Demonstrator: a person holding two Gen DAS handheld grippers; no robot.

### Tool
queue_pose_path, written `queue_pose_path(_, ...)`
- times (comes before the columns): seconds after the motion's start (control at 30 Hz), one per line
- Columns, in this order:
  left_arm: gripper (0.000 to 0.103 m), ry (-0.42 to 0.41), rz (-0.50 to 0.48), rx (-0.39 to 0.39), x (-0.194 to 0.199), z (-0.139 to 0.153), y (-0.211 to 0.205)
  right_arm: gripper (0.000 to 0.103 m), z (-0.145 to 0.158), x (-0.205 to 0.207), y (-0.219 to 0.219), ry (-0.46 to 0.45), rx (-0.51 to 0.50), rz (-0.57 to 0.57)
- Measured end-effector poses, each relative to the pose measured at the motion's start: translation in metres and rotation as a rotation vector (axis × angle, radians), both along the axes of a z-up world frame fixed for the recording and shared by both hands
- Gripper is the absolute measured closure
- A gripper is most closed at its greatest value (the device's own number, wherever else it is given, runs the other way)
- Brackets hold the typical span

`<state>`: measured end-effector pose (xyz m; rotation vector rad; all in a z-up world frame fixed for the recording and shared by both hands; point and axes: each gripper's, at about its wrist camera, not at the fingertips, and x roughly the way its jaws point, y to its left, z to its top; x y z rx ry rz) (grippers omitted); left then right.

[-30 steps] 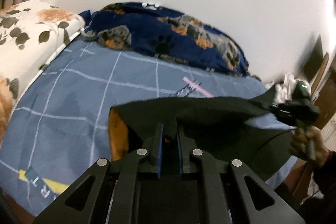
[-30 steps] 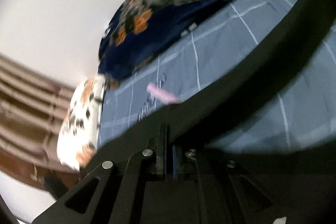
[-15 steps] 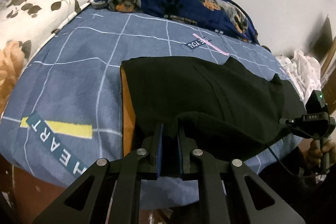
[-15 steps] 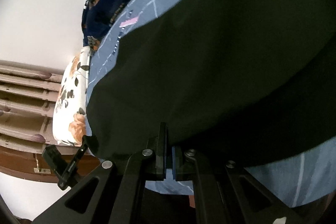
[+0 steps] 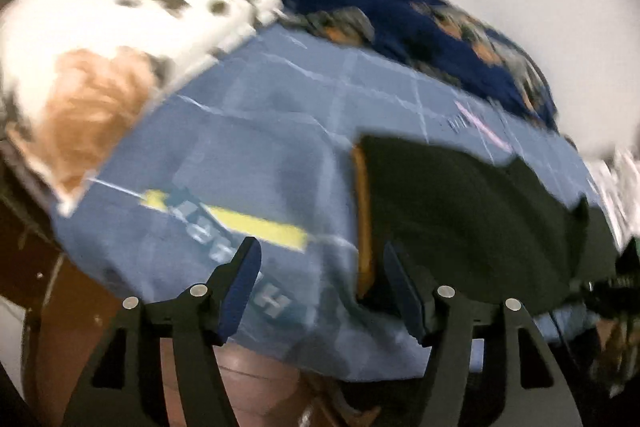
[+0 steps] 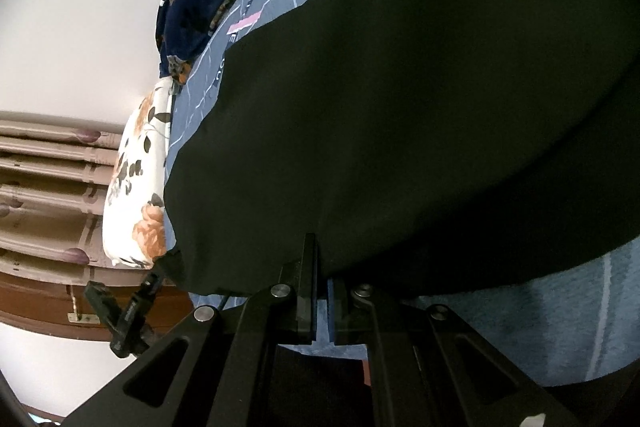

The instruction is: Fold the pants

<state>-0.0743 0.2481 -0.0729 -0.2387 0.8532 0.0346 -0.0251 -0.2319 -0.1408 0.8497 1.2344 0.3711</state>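
Left wrist view, blurred: left tongs [image 5: 320, 287] gape apart, empty, beside black pants [image 5: 472, 219] lying flat on blue bed [image 5: 248, 147]; right tongs [image 6: 322, 291] pinched on pants' near edge; fold seemingly laid, next likely release, then regrasp.

The left claw [image 5: 320, 291] is matte black, its two angular fingers lined with dark blue pads [image 5: 240, 291], and four round silver screws sit along the frame with triangular cut-outs below. The right claw [image 6: 323, 291] has the same black frame, silver screws and what looks like blue padding, dimly seen.
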Motion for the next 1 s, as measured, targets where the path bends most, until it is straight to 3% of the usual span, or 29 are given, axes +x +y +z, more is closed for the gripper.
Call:
queue_pose_path(0.1, 0.039, -0.078, -0.003, 0.024, 0.000, 0.029, -0.005, 0.098, 0.001, 0.000, 0.001, -0.005, -0.002, 0.004)
queue_pose_path(0.17, 0.039, -0.108, -0.078, -0.006, 0.006, 0.044, -0.027, 0.098, -0.001, -0.001, 0.000, -0.005, 0.007, -0.001)
queue_pose_path(0.23, 0.039, -0.075, -0.187, -0.034, 0.021, 0.046, -0.061, 0.098, -0.003, -0.001, -0.001, -0.003, 0.019, -0.008)
queue_pose_path(0.3, 0.039, 0.006, -0.304, -0.040, 0.035, 0.030, -0.101, 0.098, -0.004, -0.002, -0.002, -0.002, 0.029, -0.014)
queue_pose_path(0.4, 0.041, 0.119, -0.421, 0.017, 0.046, -0.008, -0.144, 0.098, -0.003, -0.002, -0.001, -0.016, 0.028, -0.007)
queue_pose_path(0.5, 0.042, 0.215, -0.428, -0.003, 0.050, -0.036, -0.148, 0.097, -0.003, -0.004, -0.003, -0.038, 0.046, 0.000)
queue_pose_path(0.63, 0.042, 0.194, -0.439, 0.025, 0.043, -0.036, -0.153, 0.091, -0.003, -0.001, -0.015, -0.049, 0.087, -0.012)
queue_pose_path(0.73, 0.042, 0.184, -0.439, 0.038, 0.038, -0.036, -0.151, 0.087, 0.002, 0.002, -0.050, -0.091, 0.109, -0.094)
queue_pose_path(0.83, 0.042, 0.189, -0.437, 0.029, 0.041, -0.038, -0.152, 0.087, 0.003, 0.010, -0.115, -0.142, 0.097, -0.242)
queue_pose_path(1.0, 0.042, 0.187, -0.439, 0.036, 0.045, -0.040, -0.153, 0.088, -0.015, 0.022, -0.261, -0.172, 0.173, -0.590)
